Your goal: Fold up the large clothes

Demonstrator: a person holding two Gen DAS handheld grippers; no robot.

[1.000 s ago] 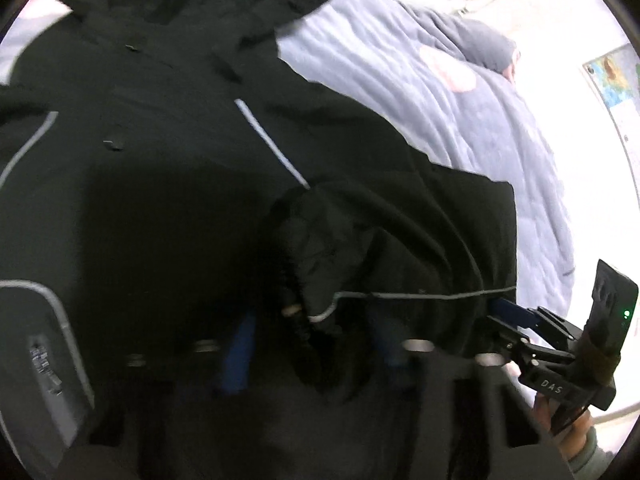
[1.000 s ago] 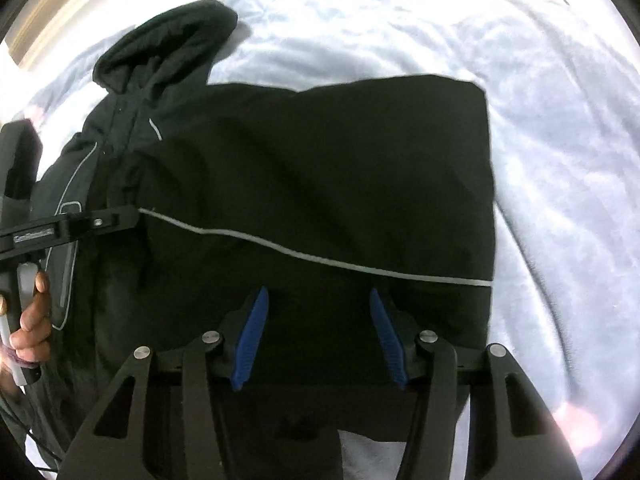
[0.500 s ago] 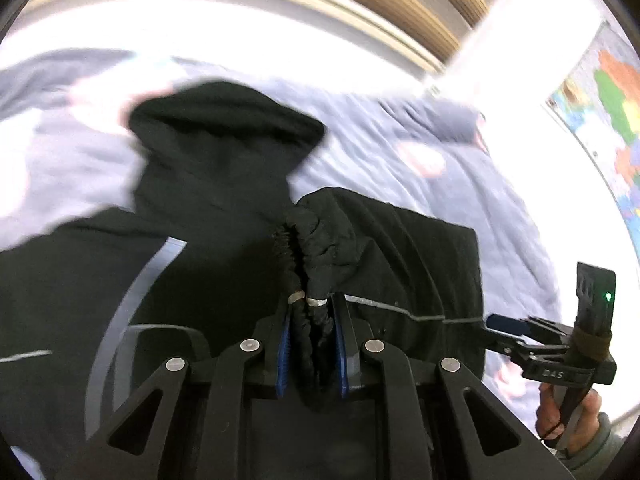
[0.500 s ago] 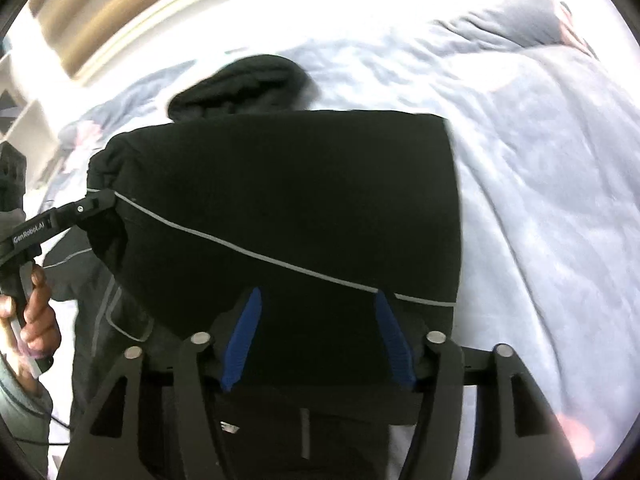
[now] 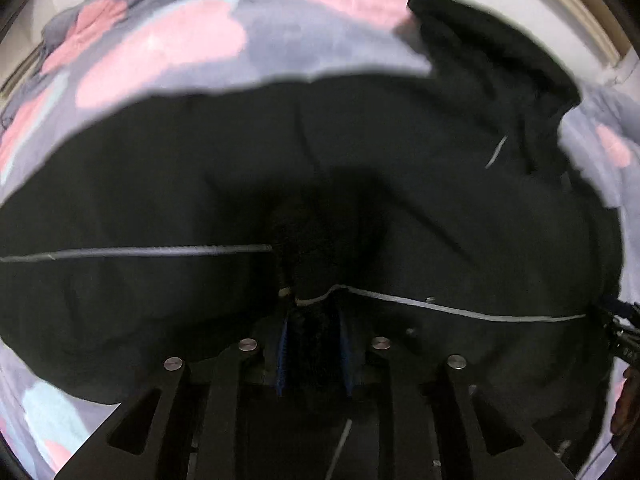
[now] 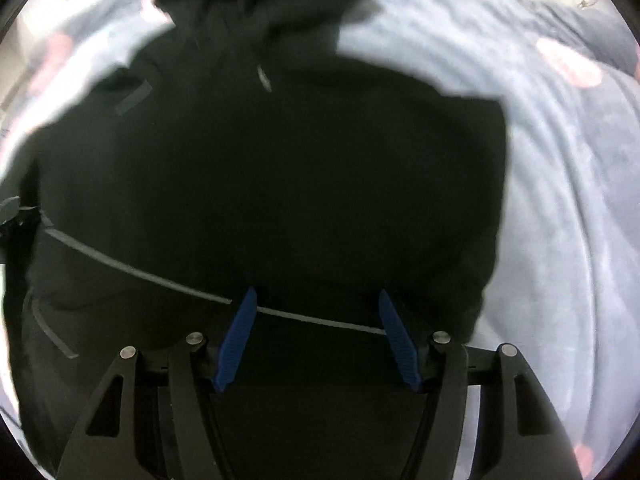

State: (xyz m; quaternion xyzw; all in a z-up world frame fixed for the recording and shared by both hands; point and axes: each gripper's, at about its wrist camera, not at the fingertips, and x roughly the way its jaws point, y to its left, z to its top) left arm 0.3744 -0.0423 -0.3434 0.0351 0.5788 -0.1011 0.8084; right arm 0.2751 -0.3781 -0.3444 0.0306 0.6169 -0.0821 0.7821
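Across the bed lies a blanket (image 5: 168,36), grey-lilac with pink and pale blue patches, rumpled into long ridges on the side seen from the right wrist (image 6: 560,184). It carries everything else in view.

Spread over the middle of the blanket is the task's thing, a large black jacket (image 5: 400,152), seen from the right wrist as one broad dark panel (image 6: 280,168) with blanket showing along its far and side edges. Its hood (image 5: 488,52) bunches toward the blanket's far edge and, from the right wrist (image 6: 272,4), sits at the top of the garment. Thin pale piping (image 5: 460,308) crosses the fabric near both claws; from the right wrist the same kind of line (image 6: 152,276) runs slantwise over the lower panel.

The left gripper (image 5: 312,344) points steeply down at the jacket with a gathered bunch of black fabric, a cuff-like roll, between its blue pads (image 5: 283,356); the jaws are narrow and opening, and in the dark, blurred view I cannot tell whether the pads press on the cloth.

The right gripper (image 6: 316,336) also points down over the jacket's near part. Its blue pads (image 6: 236,336) stand well apart with the jaws opening; the fabric lies flat behind them, the piping passing between, and nothing is pinched. At the right edge of the left-wrist view, part of that gripper (image 5: 622,332) and a bit of the person's hand (image 5: 628,396) show beside the jacket's edge.
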